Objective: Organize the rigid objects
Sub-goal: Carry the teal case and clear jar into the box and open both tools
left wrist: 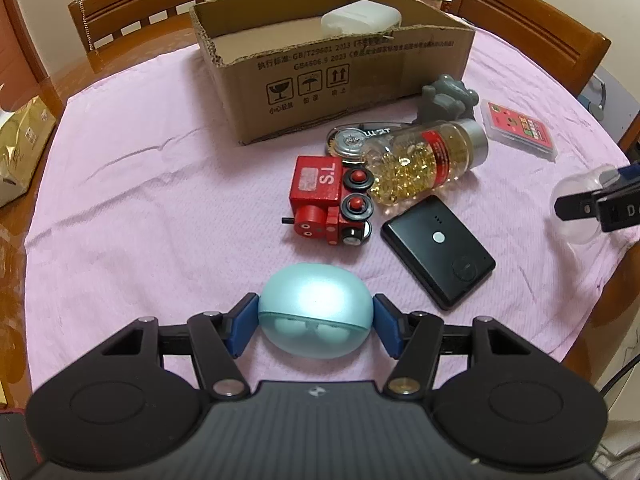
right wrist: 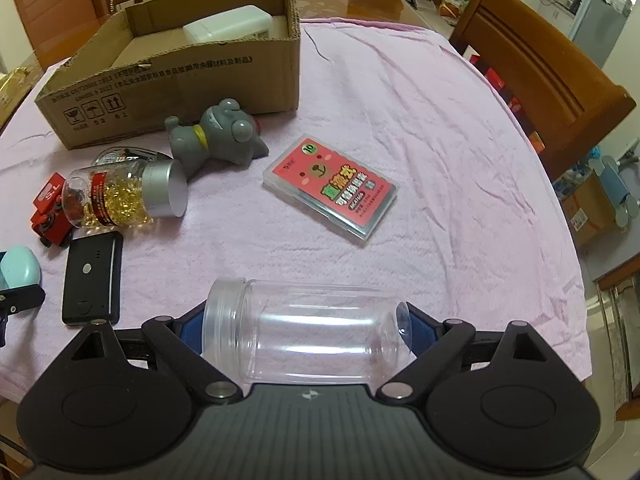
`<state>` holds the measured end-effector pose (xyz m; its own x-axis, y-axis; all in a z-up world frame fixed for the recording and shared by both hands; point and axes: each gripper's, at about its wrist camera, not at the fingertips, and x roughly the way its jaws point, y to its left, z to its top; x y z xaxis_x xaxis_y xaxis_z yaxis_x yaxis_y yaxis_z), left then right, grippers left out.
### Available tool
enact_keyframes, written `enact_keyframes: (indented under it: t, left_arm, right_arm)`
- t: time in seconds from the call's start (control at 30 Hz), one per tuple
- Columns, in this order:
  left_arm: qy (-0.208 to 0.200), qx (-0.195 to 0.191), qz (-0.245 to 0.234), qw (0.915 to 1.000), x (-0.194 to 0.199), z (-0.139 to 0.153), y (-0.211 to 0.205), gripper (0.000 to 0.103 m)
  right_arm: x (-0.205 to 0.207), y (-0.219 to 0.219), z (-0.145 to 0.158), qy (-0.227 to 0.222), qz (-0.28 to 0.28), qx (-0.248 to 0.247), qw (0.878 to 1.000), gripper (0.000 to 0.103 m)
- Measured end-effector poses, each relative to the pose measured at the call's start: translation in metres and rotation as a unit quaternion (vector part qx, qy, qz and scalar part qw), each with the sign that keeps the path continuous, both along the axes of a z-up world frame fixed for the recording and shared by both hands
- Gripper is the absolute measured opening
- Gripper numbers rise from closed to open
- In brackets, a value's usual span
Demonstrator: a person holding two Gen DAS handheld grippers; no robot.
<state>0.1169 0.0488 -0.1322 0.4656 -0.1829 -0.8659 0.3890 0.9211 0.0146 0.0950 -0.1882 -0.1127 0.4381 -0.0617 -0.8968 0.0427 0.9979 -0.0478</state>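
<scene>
My left gripper [left wrist: 315, 322] is shut on a light blue oval earbud case [left wrist: 314, 304], its blue pads on both sides. My right gripper [right wrist: 306, 330] is shut on a clear empty plastic jar [right wrist: 308, 332] held sideways, its ends between the pads. An open cardboard box [left wrist: 340, 80] with a white container [left wrist: 360, 20] inside stands at the far side of the pink cloth. In front of it lie a red toy train [left wrist: 328, 204], a capsule bottle [left wrist: 424, 160], a black flat device [left wrist: 438, 250], a grey toy dog [right wrist: 218, 136] and a pink card case [right wrist: 330, 186].
A round metal tin [left wrist: 348, 142] lies behind the capsule bottle. Wooden chairs [left wrist: 132, 8] stand behind the table and another chair [right wrist: 536, 76] to the right. A gold packet [left wrist: 22, 144] lies at the left table edge. The right gripper and jar show at the left wrist view's right edge [left wrist: 592, 204].
</scene>
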Motion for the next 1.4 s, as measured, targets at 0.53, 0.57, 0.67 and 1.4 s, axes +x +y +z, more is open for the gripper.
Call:
enact_keyframes:
  t: [0.53, 0.57, 0.67, 1.4]
  left_arm:
    - [0.008, 0.01, -0.03, 0.9995, 0.006, 0.0, 0.006, 0.061]
    - [0.01, 0.01, -0.03, 0.9995, 0.007, 0.0, 0.005, 0.061]
    - [0.015, 0.01, -0.029, 0.9994, 0.009, 0.001, 0.005, 0.061]
    - [0.046, -0.004, 0.054, 0.9975, 0.022, 0.004, 0.027, 0.059]
  right_arm:
    - [0.004, 0.004, 0.011, -0.003, 0.045, -0.008, 0.999, 0.095]
    - [0.004, 0.004, 0.011, -0.002, 0.048, -0.007, 0.999, 0.095]
    - [0.006, 0.007, 0.012, -0.002, 0.055, -0.008, 0.998, 0.095]
    - [0.023, 0.015, 0.017, -0.012, 0.088, -0.009, 0.996, 0.095]
